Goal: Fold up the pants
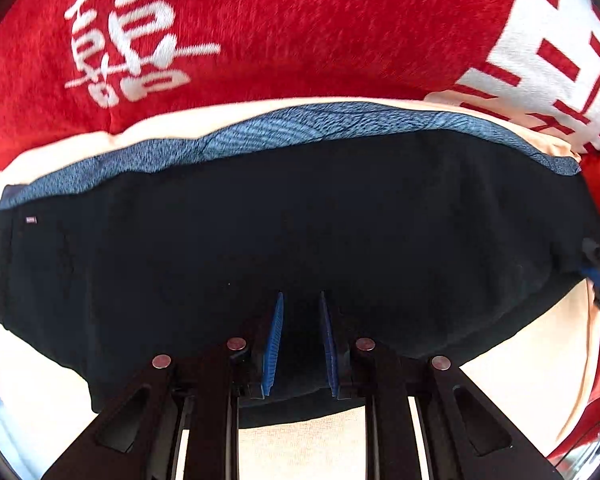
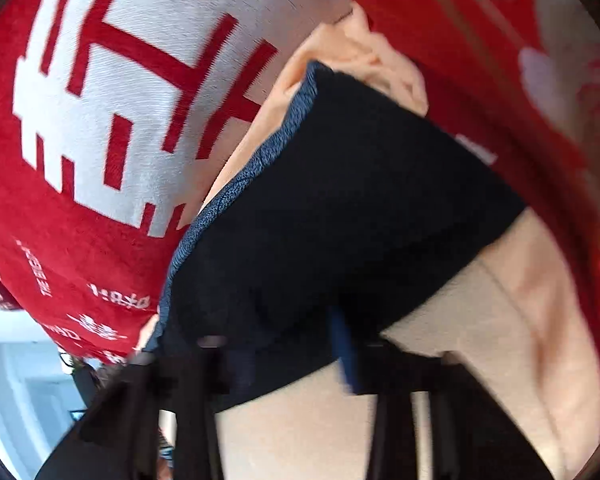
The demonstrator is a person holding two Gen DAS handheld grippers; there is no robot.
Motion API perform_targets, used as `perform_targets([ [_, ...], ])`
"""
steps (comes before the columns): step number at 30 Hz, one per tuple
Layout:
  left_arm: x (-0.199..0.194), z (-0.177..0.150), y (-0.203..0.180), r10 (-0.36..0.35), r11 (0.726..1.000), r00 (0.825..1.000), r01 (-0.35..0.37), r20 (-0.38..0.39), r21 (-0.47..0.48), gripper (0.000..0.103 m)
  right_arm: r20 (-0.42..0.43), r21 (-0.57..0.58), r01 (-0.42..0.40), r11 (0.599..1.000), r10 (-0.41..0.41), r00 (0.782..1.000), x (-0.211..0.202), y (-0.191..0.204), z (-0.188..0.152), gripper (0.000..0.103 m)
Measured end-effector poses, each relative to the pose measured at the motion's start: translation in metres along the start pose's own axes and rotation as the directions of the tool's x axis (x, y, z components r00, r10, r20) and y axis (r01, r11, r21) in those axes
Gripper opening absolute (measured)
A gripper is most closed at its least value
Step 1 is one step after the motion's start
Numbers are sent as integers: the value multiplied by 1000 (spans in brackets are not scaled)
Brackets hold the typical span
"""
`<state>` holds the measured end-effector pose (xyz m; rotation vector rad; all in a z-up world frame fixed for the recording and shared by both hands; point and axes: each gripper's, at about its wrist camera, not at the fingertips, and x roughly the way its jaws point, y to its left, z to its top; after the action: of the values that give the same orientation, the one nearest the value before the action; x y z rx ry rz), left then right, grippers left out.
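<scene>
The dark navy pants point(image 1: 300, 224) lie folded on a cream cloth point(image 1: 532, 344), with a blue heathered inner edge point(image 1: 284, 128) along the far side. My left gripper point(image 1: 300, 300) has its blue-padded fingers point(image 1: 274, 344) closed on the near edge of the pants. In the right wrist view the pants point(image 2: 340, 200) fill the middle, blurred. My right gripper point(image 2: 292, 340) holds the pants' near corner between its fingers, one blue pad point(image 2: 346, 348) showing. The right gripper also shows at the left wrist view's right edge point(image 1: 598, 276), at the pants' corner.
A red blanket with white lettering point(image 1: 300, 32) lies beyond the cream cloth and shows in the right wrist view point(image 2: 80, 120). More red patterned fabric point(image 2: 540, 80) lies to the right. A pale room background point(image 2: 12, 380) shows at lower left.
</scene>
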<state>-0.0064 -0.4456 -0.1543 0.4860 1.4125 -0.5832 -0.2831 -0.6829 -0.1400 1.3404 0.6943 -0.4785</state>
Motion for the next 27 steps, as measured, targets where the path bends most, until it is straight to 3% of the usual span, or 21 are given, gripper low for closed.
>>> perform_targets([
  [2, -10, -1, 3, -21, 1000, 1000, 20, 14, 7, 21, 38, -117, -1, 993, 5, 999, -23, 23, -4, 8],
  [4, -22, -5, 6, -12, 999, 999, 10, 43, 41, 21, 23, -207, 51, 977, -47, 999, -33, 33, -11, 8],
  [6, -23, -9, 11, 10, 998, 999, -12, 40, 58, 21, -21, -242, 147, 959, -157, 987, -24, 26, -16, 13],
  [8, -16, -11, 21, 32, 999, 999, -32, -3, 37, 21, -90, -196, 203, 959, -224, 970, -7, 8, -14, 20],
  [11, -15, -16, 34, 45, 999, 999, -45, -27, -14, 21, -37, -169, 180, 969, -189, 981, -21, 13, -21, 26],
  [13, -19, -19, 44, 45, 999, 999, -45, -6, -27, 21, -21, -219, 172, 960, -181, 983, -30, 28, -35, 44],
  [14, -19, -20, 48, 41, 999, 999, -41, -2, -33, 21, -23, -241, 167, 956, -177, 984, -30, 36, -42, 46],
  [19, -20, -30, 80, -24, 994, 999, 26, 27, -102, 21, -161, -314, 29, 949, -83, 983, -1, 82, -103, 48],
  [20, -20, -32, 89, -37, 994, 999, 40, 34, -105, 30, -192, -326, 5, 945, -71, 979, 10, 93, -118, 49],
  [21, -20, -33, 96, -46, 994, 998, 50, 37, -102, 68, -219, -341, -17, 940, -62, 974, 22, 105, -135, 52],
  [22, -21, -34, 104, -47, 994, 998, 51, 48, -94, 87, -237, -357, -29, 934, -60, 970, 32, 115, -150, 56],
  [23, -25, -37, 109, -37, 996, 997, 43, 75, -79, 97, -247, -369, -34, 929, -63, 967, 44, 124, -165, 57],
  [27, -30, -43, 128, -10, 1000, 997, 11, 76, -6, 97, -277, -334, -64, 941, -33, 960, 86, 155, -209, 58],
])
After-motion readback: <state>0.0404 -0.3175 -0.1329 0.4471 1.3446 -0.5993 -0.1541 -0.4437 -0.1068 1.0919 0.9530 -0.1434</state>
